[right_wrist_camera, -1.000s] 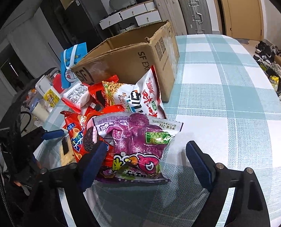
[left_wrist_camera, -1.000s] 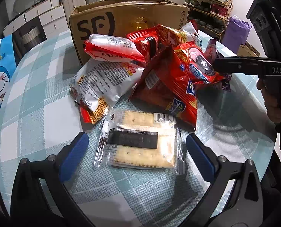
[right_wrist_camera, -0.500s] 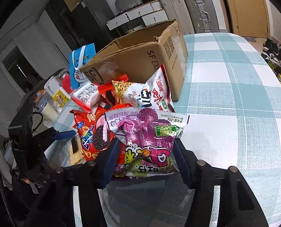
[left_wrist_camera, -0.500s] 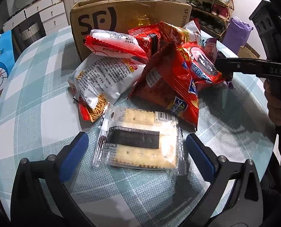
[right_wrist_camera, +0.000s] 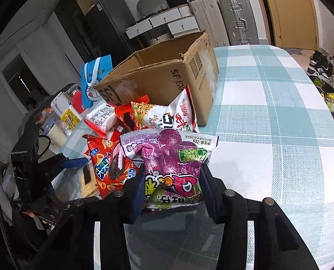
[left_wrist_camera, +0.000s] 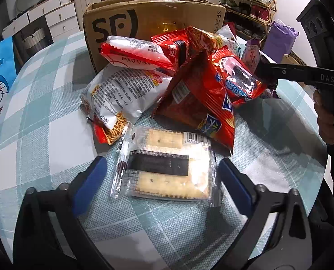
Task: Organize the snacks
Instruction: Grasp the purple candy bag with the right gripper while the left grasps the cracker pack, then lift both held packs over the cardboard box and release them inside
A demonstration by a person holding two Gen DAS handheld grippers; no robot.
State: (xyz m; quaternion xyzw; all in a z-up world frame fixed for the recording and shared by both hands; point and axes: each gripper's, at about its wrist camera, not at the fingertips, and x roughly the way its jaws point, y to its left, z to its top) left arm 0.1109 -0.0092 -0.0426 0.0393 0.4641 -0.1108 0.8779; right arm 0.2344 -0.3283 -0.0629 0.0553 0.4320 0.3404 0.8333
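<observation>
right tongs (right_wrist_camera: 170, 183) now clenched on crinkly purple bag (right_wrist_camera: 167, 157) | left tongs (left_wrist_camera: 160, 175) closing, astride clear cracker pack (left_wrist_camera: 167, 171)

White drawers (right_wrist_camera: 167, 23), suitcases (right_wrist_camera: 236, 20), wooden door (right_wrist_camera: 290, 11); shoe rack (left_wrist_camera: 248, 6) opposite

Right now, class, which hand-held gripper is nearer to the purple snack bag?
Right. The right hand-held gripper is clamped on the purple snack bag; the left hand-held gripper, jaws closing, straddles the cracker pack on the pile's far side.

Close downward wrist views, shared snack pile (left_wrist_camera: 178, 85)
</observation>
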